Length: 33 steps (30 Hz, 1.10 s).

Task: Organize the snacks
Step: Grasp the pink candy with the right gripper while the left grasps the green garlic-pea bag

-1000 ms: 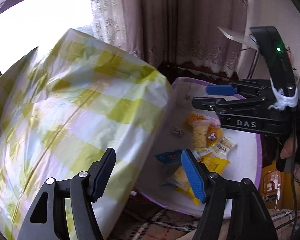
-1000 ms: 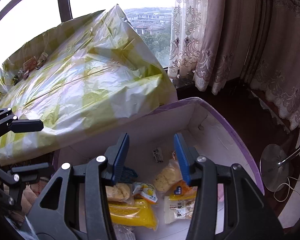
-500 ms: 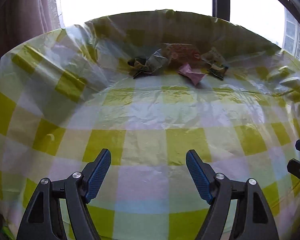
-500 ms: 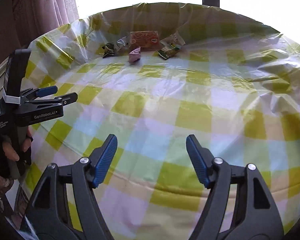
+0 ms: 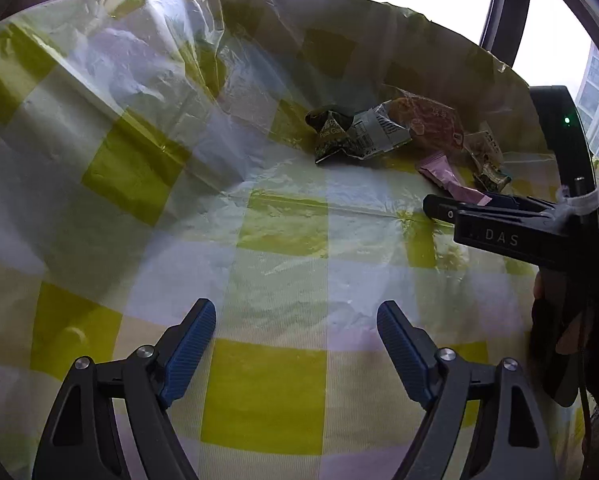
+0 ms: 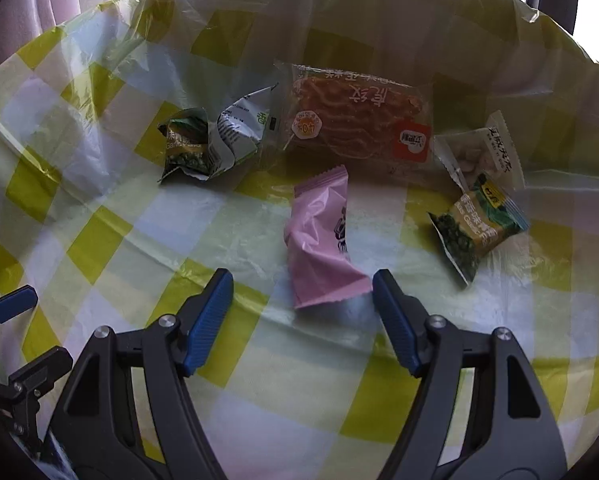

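Note:
Several snack packets lie at the far side of a yellow-checked plastic tablecloth (image 6: 147, 240). A pink packet (image 6: 321, 236) lies just ahead of my open, empty right gripper (image 6: 302, 300). Behind it lies a large clear packet with an orange cake (image 6: 359, 120). A crumpled green pea packet (image 6: 187, 148) and a white-and-green one (image 6: 239, 128) lie left of it. A green pea packet (image 6: 475, 228) and a clear nut packet (image 6: 479, 152) lie on the right. My left gripper (image 5: 295, 336) is open and empty, well short of the snacks (image 5: 359, 136). The right gripper (image 5: 479, 208) shows at its right.
The cloth's far edge (image 6: 339, 8) rises like a wall behind the snacks, with a bright window and its dark frame (image 5: 503, 12) beyond. A curtain (image 6: 59, 0) hangs at the far left. The left gripper's tips (image 6: 11, 304) show at the right view's lower left.
Both grippers have swung from the purple-rimmed box of snacks to the table. Since half a second ago the right gripper has moved close to the pink packet. Both stay open.

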Tool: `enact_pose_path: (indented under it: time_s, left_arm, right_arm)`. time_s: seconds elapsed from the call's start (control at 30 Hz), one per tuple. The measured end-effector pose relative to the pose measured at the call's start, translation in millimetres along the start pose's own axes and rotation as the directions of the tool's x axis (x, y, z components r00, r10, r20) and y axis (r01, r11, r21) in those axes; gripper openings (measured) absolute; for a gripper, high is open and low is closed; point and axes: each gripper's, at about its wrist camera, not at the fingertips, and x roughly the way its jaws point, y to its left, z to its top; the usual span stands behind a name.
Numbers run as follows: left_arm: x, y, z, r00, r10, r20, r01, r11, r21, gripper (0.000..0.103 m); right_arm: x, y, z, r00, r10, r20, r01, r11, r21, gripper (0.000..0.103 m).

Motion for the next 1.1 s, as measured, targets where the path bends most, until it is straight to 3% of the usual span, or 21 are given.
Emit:
enact_pose_path:
  time_s: [0.03,0.07,0.1,0.13,0.17,0.37,0.5,0.53,0.57,0.67,0.77,0.93,1.03,1.1]
  left_arm:
    - [8,-2,10,1.0,-0.006,0.0,0.006,1.0,0.002,0.084]
    - [15,-4,20,1.0,-0.01,0.001,0.01,1.0,-0.002,0.084]
    - [22,-5,29,1.0,-0.01,0.003,0.01,1.0,-0.015,0.084]
    - [30,-4,39,1.0,-0.009,0.007,0.01,0.999,-0.035,0.084]
    - [37,-3,49,1.0,-0.015,0.012,0.015,0.998,-0.059,0.084]
    - [79,-7,105,0.999,0.007,0.042,0.0,0.986,-0.164,0.084]
    - [95,-20,124,0.994,0.096,0.045,-0.09,0.989,-0.12,0.083]
    - [96,-22,123,0.993,0.109,0.036,-0.105,0.989,-0.107,0.076]
    - [93,-24,119,0.995,0.09,0.04,-0.087,0.992,-0.088,0.026]
    - [70,-26,88,0.998,0.059,0.031,-0.057,0.997,-0.05,0.028]
    - [24,-16,30,0.999,0.005,0.045,-0.002,0.998,-0.058,0.028]
    - [-53,13,-69,0.993,-0.066,0.093,0.079,0.986,-0.144,0.028]
    - [-75,22,-92,0.987,-0.078,0.141,0.1,0.982,-0.161,0.028]
    - [-71,24,-89,0.987,-0.092,0.134,0.115,0.978,-0.172,0.028]
  right_arm:
    - [6,1,7,1.0,0.0,0.0,0.0,1.0,-0.002,0.074]
    - [10,1,13,1.0,0.003,0.004,-0.003,1.0,-0.004,0.064]
    - [11,2,16,1.0,-0.003,0.011,0.003,1.0,-0.008,0.043]
    - [11,4,16,1.0,-0.01,0.018,0.01,1.0,-0.013,0.031]
    - [9,6,15,1.0,-0.005,0.023,0.006,1.0,-0.02,0.028]
    - [11,2,14,1.0,0.013,0.02,-0.013,1.0,0.0,0.027]
    - [8,-1,12,1.0,0.011,0.019,-0.011,1.0,0.0,0.027]
    - [8,-2,12,1.0,0.012,0.019,-0.012,1.0,0.0,0.027]
    - [8,-2,12,1.0,0.012,0.019,-0.012,1.0,0.001,0.027]
    - [8,-2,11,1.0,0.01,0.02,-0.01,1.0,-0.001,0.027]
    - [7,0,12,1.0,0.01,0.02,-0.01,1.0,0.0,0.027]
    - [7,0,11,0.999,0.024,0.02,-0.025,1.0,0.011,0.028]
    - [6,-6,11,0.999,0.045,0.024,-0.046,0.999,0.029,0.028]
    - [6,-9,11,0.998,0.05,0.028,-0.051,0.998,0.039,0.027]
